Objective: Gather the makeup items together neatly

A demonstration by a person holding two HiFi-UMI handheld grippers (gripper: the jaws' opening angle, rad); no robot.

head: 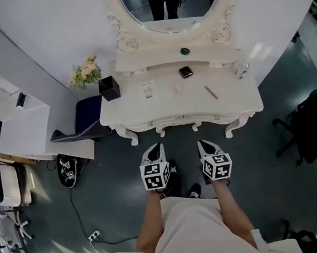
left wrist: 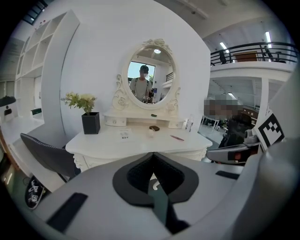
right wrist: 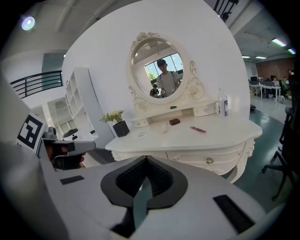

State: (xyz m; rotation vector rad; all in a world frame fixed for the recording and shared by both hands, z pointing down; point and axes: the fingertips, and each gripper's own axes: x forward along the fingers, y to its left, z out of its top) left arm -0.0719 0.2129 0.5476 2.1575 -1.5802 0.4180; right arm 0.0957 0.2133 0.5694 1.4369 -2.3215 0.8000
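With your left gripper and right gripper both closed on nothing, the makeup lies ahead on the dressing table, well apart, the slanting red pencil nearest your right.

Head view: mirror cut off by top edge at 12 o'clock; reflected person shows legs only. Office chair at 3 o'clock runs off the right edge. Person's trunk cut off at 6. Both hands hidden under the marker cubes of left gripper & right gripper. Blue seat at 9 partly hidden by the table. On the table: green bit at 12, pale thing mid-top, white card w/ print, all too small to ID. Card's print unreadable in the gripper views too.
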